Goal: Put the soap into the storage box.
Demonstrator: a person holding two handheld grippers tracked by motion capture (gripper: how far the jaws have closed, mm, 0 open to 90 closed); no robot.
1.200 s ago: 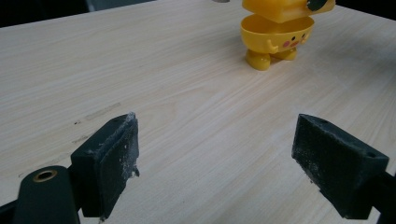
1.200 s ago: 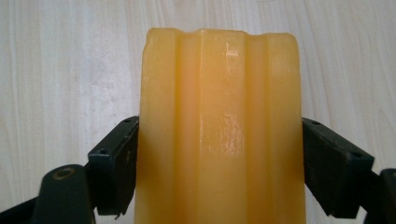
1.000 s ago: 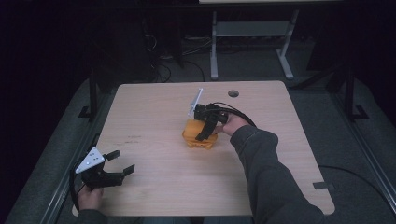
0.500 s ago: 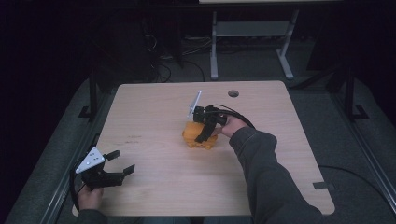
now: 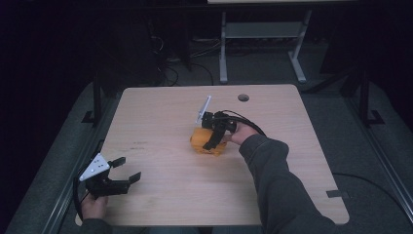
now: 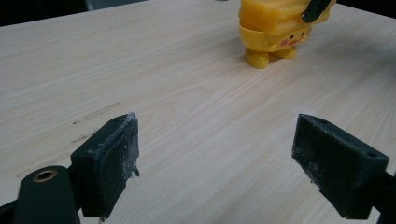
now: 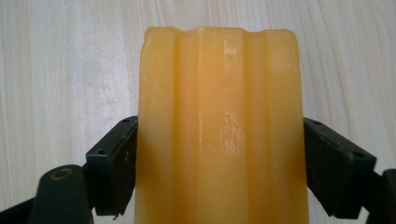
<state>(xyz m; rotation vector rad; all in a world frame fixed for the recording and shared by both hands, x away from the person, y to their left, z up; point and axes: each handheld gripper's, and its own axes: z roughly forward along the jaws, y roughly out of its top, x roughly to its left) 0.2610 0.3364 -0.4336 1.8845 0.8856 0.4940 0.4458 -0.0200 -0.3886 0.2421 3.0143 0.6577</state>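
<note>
We clamp right tongs [image 7: 219,163] on the glossy yellow plastic duck-faced toy [image 7: 219,130] to steady it | left tongs [image 6: 229,163] apart, idle, well short of it on the pale wooden worktop [image 6: 187,107]

A yellow toy [image 6: 275,28] with pink cheeks stands on the pale wood-grain table [image 5: 160,112]; black-jawed hand-held gripper [image 5: 214,139].

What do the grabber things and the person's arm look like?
Both grippers, left and right, are black with two blocky jaws, dusty pads, a grey three-cornered plate on top and a black cable. The right arm wears a dark grey sleeve.
</note>
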